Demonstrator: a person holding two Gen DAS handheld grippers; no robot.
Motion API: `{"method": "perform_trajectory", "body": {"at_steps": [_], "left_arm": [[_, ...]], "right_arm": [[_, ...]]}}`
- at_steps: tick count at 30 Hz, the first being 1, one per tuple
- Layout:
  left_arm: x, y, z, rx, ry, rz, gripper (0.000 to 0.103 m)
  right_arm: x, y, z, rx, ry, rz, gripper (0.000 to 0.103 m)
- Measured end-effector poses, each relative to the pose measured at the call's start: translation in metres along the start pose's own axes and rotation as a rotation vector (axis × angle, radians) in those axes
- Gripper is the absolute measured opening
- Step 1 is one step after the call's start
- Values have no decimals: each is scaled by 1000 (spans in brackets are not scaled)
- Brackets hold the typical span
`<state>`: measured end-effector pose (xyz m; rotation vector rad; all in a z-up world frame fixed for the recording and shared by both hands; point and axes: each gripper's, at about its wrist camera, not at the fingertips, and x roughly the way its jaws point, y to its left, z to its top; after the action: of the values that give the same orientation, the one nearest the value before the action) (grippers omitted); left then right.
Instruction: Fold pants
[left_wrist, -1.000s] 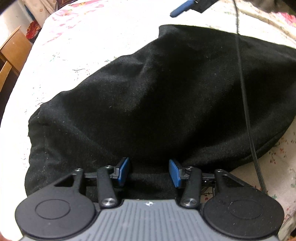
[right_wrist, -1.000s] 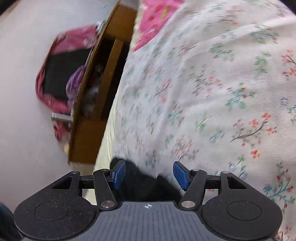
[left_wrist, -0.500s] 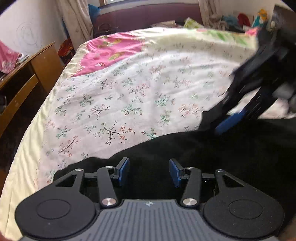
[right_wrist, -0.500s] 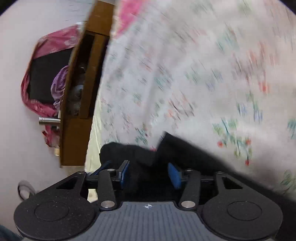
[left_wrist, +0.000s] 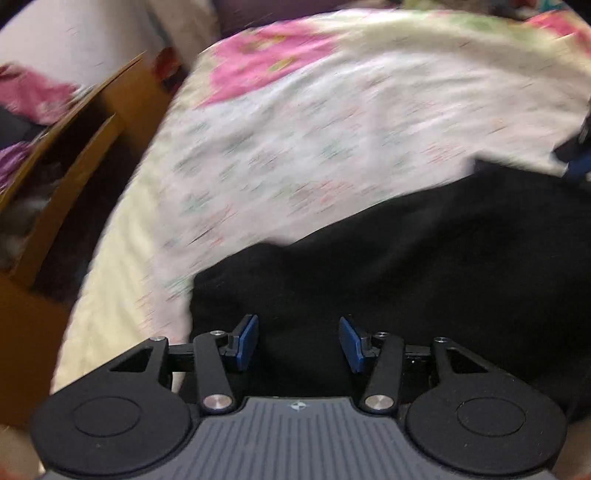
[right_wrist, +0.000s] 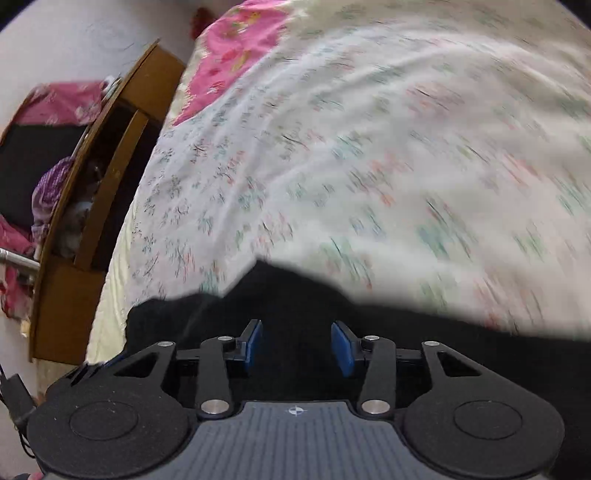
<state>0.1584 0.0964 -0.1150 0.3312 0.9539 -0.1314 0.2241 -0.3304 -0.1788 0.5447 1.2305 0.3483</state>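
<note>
- Black fabric, the pants (left_wrist: 424, 280), fills the lower half of the left wrist view, from about 9 o'clock across to 3 o'clock, lying on a floral bedsheet (left_wrist: 332, 140) that is blurred by motion.
- The left gripper (left_wrist: 298, 341) sits at 6 o'clock with its 2 blue pads (left_wrist: 246, 342) spread apart; the dark cloth shows in the gap between them, but I cannot tell whether the pads press on it.
- At 3 o'clock, at the far edge of the pants, a blue-tipped part of the right gripper (left_wrist: 576, 162) shows, partly cut off by the frame.
- A wooden bedside shelf (left_wrist: 92, 155) stands at 9 to 10 o'clock beside the bed, with pink cloth (left_wrist: 33, 96) at its top.
- In the right wrist view the pants (right_wrist: 461, 350) spread from 8 o'clock to 3 o'clock under the tool, with a raised peak of cloth just above centre.
- The right gripper (right_wrist: 296, 347) is at 6 o'clock; its jaws have just been closing, black cloth lies between the blue pads (right_wrist: 341, 349), and a gap remains, so a firm pinch cannot be confirmed.
- The bedsheet (right_wrist: 388, 147) covers 11 to 3 o'clock, smeared by motion.
- The wooden shelf (right_wrist: 110, 173) runs along 9 o'clock, with pink and purple cloth (right_wrist: 48, 188) to its left.
</note>
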Motion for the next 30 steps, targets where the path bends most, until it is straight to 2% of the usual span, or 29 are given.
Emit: {"method": "perform_trajectory", "body": {"at_steps": [2, 5, 7, 8, 9, 11, 12, 15, 19, 21, 22, 23, 28, 30], "left_arm": [[-14, -27, 5, 71, -38, -77, 59], [-19, -76, 6, 196, -49, -159, 59], [-15, -111, 3, 261, -7, -243, 63], [-6, -131, -1, 309, 69, -273, 65], [1, -150, -7, 374, 123, -254, 65], [-2, -175, -14, 497, 96, -165, 64], [-8, -185, -12, 550, 99, -141, 64], [-25, -199, 1, 557, 138, -172, 65], [-38, -241, 15, 601, 158, -170, 65], [-42, -272, 21, 639, 158, -187, 65], [-45, -289, 25, 661, 148, -206, 65], [-48, -306, 28, 683, 134, -226, 65], [-60, -387, 49, 758, 44, -345, 66], [-60, -415, 55, 798, 19, -377, 66]], "right_arm": [[-13, -17, -18, 54, -10, 0, 24], [-27, -51, -50, 103, -40, -95, 23], [-34, -82, -68, 137, -16, -191, 16], [-37, -98, -75, 175, 2, -244, 12], [-47, -115, -82, 218, 2, -252, 12], [-72, -136, -90, 274, -39, -256, 21], [-87, -146, -93, 285, -66, -260, 21], [-132, -182, -104, 335, -157, -254, 26], [-184, -237, -107, 355, -272, -346, 29], [-206, -263, -102, 350, -324, -385, 35], [-215, -275, -99, 340, -344, -393, 42], [-220, -287, -96, 320, -346, -397, 47], [-218, -322, -85, 157, -266, -426, 47], [-216, -337, -86, 122, -228, -398, 47]]}}
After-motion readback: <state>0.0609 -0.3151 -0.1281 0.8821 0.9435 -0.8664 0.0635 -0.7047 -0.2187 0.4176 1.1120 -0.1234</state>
